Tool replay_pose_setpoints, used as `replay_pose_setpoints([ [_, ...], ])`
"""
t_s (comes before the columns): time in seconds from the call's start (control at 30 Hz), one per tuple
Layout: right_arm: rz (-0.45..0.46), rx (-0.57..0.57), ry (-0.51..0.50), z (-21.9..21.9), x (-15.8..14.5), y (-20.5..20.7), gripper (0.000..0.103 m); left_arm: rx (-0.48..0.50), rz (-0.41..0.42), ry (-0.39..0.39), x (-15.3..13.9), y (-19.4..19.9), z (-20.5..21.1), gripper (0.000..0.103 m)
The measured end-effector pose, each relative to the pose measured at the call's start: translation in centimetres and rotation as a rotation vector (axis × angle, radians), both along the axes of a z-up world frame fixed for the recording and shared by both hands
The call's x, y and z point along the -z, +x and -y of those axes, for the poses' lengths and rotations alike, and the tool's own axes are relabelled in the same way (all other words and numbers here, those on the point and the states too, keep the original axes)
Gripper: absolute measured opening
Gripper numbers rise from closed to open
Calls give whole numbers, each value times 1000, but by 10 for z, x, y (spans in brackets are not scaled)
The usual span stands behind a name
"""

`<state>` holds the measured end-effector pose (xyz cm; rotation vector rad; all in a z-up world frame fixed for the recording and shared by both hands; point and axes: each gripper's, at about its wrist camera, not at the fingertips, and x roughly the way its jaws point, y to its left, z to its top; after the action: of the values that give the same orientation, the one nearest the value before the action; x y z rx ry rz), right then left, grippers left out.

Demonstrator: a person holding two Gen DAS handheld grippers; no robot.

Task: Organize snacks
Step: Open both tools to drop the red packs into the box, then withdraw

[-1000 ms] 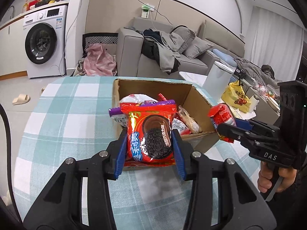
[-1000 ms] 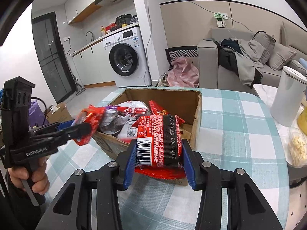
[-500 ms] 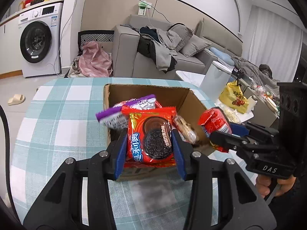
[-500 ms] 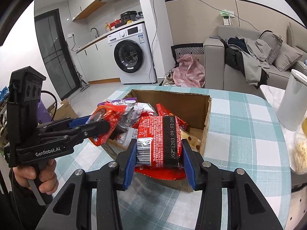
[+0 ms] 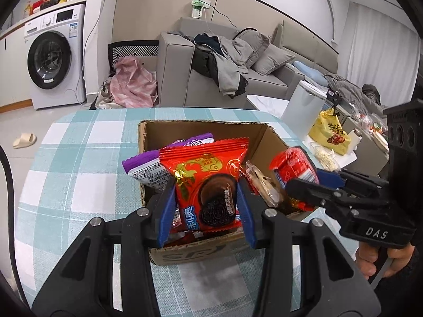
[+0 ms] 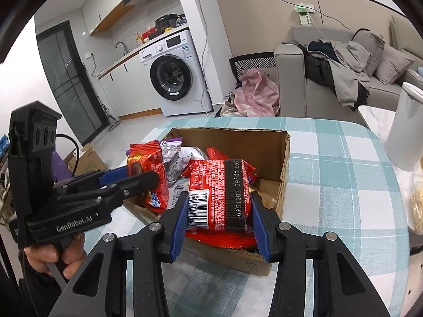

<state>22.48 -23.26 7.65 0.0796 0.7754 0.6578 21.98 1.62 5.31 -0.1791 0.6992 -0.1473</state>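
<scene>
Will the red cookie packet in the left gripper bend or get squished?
Probably a little. The cookie packet is thin, crinkly foil, so its free top edge likely flops. The left gripper pinches its sides, and the cookies pictured might crack under hard squeezing. It looks light.

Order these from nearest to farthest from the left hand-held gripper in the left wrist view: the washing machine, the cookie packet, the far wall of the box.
1. Cookie packet: between the fingers of the left hand-held gripper.
2. Far wall of the box: behind the packet, mid-table.
3. Washing machine: across the floor, upper left.
</scene>
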Motion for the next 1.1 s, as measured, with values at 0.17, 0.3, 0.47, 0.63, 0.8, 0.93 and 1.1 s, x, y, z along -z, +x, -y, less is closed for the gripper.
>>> replay_pose_setpoints([
  [0.17,-9,30,13,0,1,5,45,11,3,27,-1,0,5,40],
  [0.3,19,23,30,1,-5,0,50,25,6,59,-5,-6,11,48],
  [0.47,60,29,46,9,-16,-9,65,25,48,85,-14,-22,12,79],
  [0.63,76,28,49,19,-19,-22,95,33,91,67,-23,-45,9,86],
  [0.8,83,11,89,30,-15,-37,102,9,176,64,-27,-75,3,102],
  [0.93,112,13,103,38,-12,-50,103,-17,198,34,-24,-94,-8,102],
  [1.1,155,11,146,46,-6,-67,103,-62,221,53,-10,-117,-16,102],
])
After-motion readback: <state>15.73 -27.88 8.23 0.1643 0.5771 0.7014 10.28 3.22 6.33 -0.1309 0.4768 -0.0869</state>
